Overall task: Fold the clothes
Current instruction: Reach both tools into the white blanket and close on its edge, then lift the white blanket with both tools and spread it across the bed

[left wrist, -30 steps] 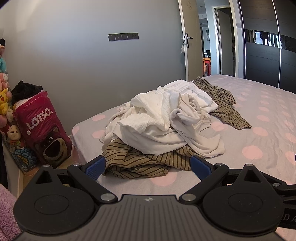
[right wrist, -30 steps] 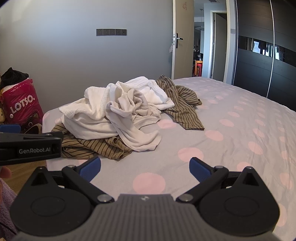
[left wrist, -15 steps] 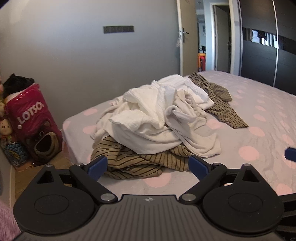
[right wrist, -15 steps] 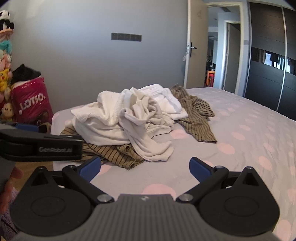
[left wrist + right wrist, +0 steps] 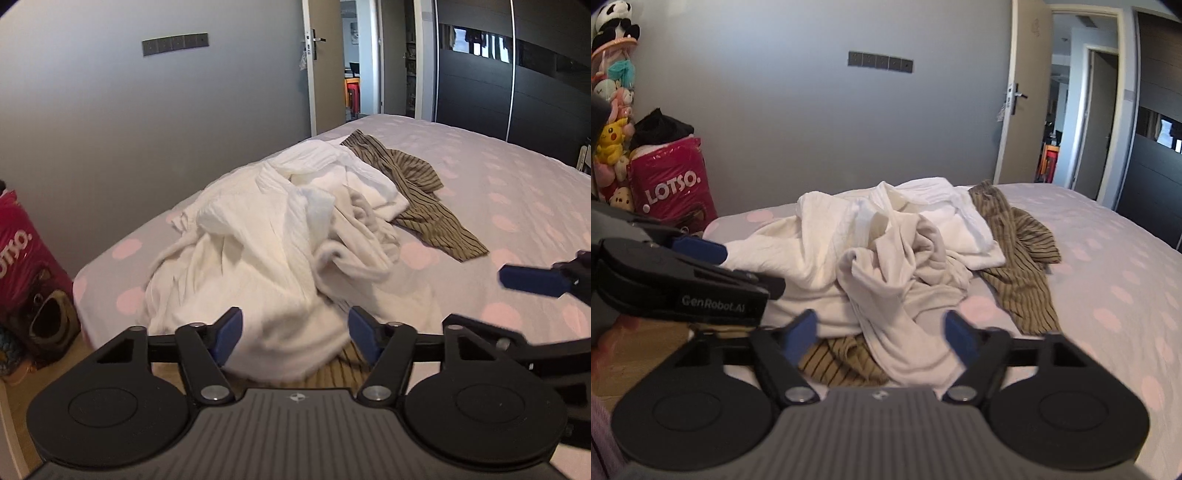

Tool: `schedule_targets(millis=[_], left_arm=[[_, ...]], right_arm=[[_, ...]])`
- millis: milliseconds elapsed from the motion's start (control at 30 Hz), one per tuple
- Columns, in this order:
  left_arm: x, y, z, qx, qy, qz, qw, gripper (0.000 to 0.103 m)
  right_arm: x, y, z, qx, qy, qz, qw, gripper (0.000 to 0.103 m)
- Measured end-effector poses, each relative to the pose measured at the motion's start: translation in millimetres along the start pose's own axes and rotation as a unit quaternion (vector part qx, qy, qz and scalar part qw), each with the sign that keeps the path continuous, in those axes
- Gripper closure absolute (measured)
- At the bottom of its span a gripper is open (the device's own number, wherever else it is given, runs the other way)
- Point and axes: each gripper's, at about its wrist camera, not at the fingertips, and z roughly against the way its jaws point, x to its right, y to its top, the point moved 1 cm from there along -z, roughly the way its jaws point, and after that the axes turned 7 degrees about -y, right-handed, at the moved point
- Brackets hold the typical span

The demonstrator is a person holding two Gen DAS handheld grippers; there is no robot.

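Observation:
A heap of clothes lies on the bed near its corner: white garments point(image 5: 266, 236) point(image 5: 886, 251) on top and a brown striped garment point(image 5: 424, 192) point(image 5: 1015, 258) spreading to the right, with more striped cloth point(image 5: 846, 358) under the heap's near edge. My left gripper point(image 5: 293, 334) is open and empty, hovering just above the near edge of the white cloth. My right gripper point(image 5: 881, 334) is open and empty, just above a hanging white sleeve and the striped cloth. The left gripper's body point(image 5: 683, 280) shows at the left of the right wrist view.
The bed point(image 5: 498, 177) has a grey sheet with pink dots. A red LOTSO bag point(image 5: 670, 184) and plush toys point(image 5: 611, 110) stand on the floor at the left. A grey wall is behind, an open door point(image 5: 1015, 110) and a dark wardrobe point(image 5: 517, 74) at the right.
Both grippers have moved forward and down to the near edge of the heap. Their jaws have narrowed somewhat but stay open. The clothes have not moved.

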Motion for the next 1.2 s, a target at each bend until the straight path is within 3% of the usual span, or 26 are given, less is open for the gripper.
schedule_targets(millis=[133,367,433,567,600,700,733,833,967,1200], left_arm=[[-25,20,-30,-0.002,-0.006,0.010,0.9999,0.052],[-68,38,-82,-0.012,-0.037,0.091,0.9951,0.062],[-72,43,-92,-0.014,-0.042,0.095,0.9945,0.070],[-73,48,-104,-0.014,-0.029,0.091,0.9953,0.072],[-74,47,-108,-0.019,-0.030,0.096,0.9948,0.075],[-77,43,-112,-0.028,-0.044,0.105,0.9931,0.089],[-77,43,-111,-0.027,-0.047,0.108,0.9927,0.097],[-74,45,-99,-0.014,-0.048,0.099,0.9939,0.100],[-62,45,-69,-0.003,-0.064,0.080,0.9947,0.100],[-11,41,7,0.015,-0.128,0.029,0.9912,0.101]], right_arm=[[2,20,-39,-0.011,0.018,-0.010,1.000,0.045],[-3,59,-110,-0.016,0.045,-0.026,0.999,0.045],[-4,67,-130,-0.023,0.052,-0.033,0.998,0.048],[-6,74,-157,-0.031,0.052,-0.038,0.997,0.056],[-6,75,-163,-0.038,0.058,-0.040,0.997,0.060],[-5,75,-173,-0.050,0.088,-0.054,0.993,0.093],[-4,76,-171,-0.047,0.097,-0.058,0.992,0.096],[-2,81,-153,-0.027,0.095,-0.055,0.994,0.098],[7,90,-104,0.015,0.086,-0.039,0.995,0.099],[34,84,3,0.059,0.056,-0.038,0.996,0.099]])
